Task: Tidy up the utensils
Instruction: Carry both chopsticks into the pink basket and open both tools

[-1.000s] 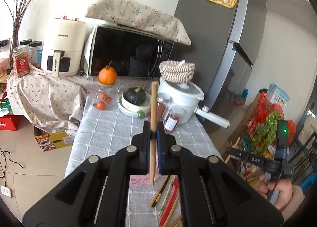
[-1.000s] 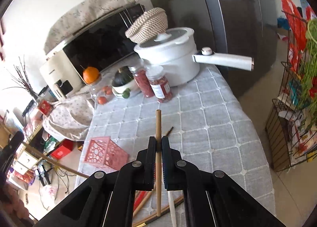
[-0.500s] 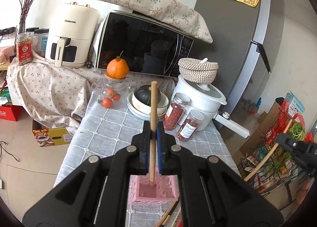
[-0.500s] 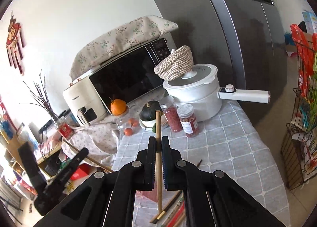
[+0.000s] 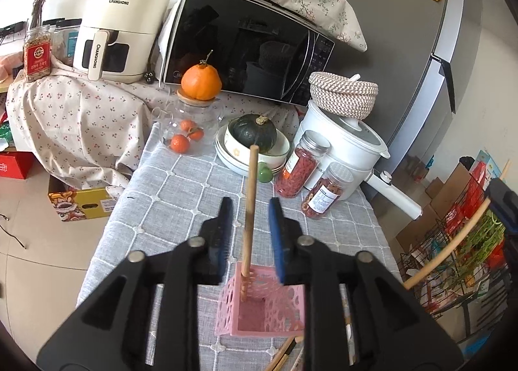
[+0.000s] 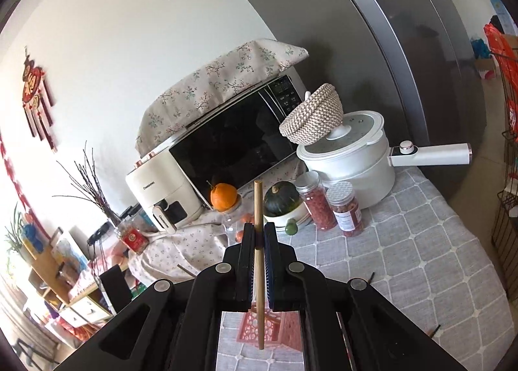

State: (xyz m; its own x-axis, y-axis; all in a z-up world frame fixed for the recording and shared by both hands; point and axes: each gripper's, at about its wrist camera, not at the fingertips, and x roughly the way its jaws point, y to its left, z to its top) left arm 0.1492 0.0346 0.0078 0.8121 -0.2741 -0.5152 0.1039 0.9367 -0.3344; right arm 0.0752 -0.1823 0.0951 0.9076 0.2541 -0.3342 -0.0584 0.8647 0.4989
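Note:
My left gripper (image 5: pixel 250 214) is open above a pink perforated basket (image 5: pixel 262 308) on the grey checked tablecloth (image 5: pixel 181 183). A wooden chopstick (image 5: pixel 249 209) stands free between its jaws, lower end inside the basket. My right gripper (image 6: pixel 258 235) is shut on a second wooden chopstick (image 6: pixel 258 209), held upright above the same basket (image 6: pixel 268 329). That chopstick also shows at the right edge of the left wrist view (image 5: pixel 453 241). More utensils (image 5: pixel 285 354) lie on the cloth beside the basket.
Behind the basket stand two red-filled jars (image 5: pixel 298 168), a bowl stack with a green squash (image 5: pixel 255 133), a white pot (image 5: pixel 349 144), a glass jar topped by an orange (image 5: pixel 200 79), a microwave (image 5: pixel 246 47) and an air fryer (image 5: pixel 119 28). A wire rack (image 5: pixel 459 261) stands right.
My left gripper has opened and let go of its chopstick, which now stands in the pink basket. My right gripper has risen and come over the basket with its chopstick.

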